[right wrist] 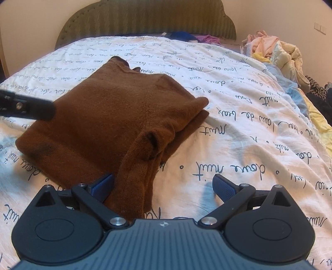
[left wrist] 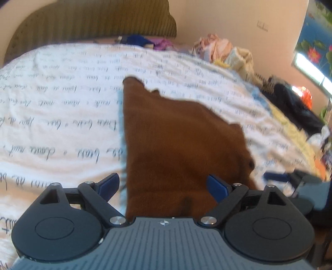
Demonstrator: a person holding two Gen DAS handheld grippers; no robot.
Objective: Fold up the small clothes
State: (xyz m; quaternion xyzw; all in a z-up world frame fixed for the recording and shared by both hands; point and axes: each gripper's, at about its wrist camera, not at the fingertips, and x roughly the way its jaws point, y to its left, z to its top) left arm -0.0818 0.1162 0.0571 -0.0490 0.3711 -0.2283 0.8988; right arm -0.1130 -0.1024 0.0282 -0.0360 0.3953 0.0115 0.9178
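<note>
A brown knitted sweater (right wrist: 108,112) lies folded on the white bedspread (right wrist: 238,145) printed with handwriting. One sleeve (right wrist: 134,178) trails off its near corner toward me. My right gripper (right wrist: 164,185) is open, with the sleeve's end lying between its fingers against the left blue pad (right wrist: 103,184), not pinched. My left gripper (left wrist: 164,185) is also open, low over the sweater's (left wrist: 176,141) near edge, with cloth between the spread fingers. The left gripper's tip (right wrist: 27,107) shows over the sweater's left side in the right wrist view. The right gripper (left wrist: 290,178) appears blurred at the right of the left wrist view.
A heap of pale mixed clothes (right wrist: 271,49) sits at the bed's far right, with dark garments (left wrist: 294,106) beyond the right edge. Blue and purple clothes (right wrist: 193,37) lie by the green headboard (right wrist: 145,18). Open bedspread lies to the right of the sweater.
</note>
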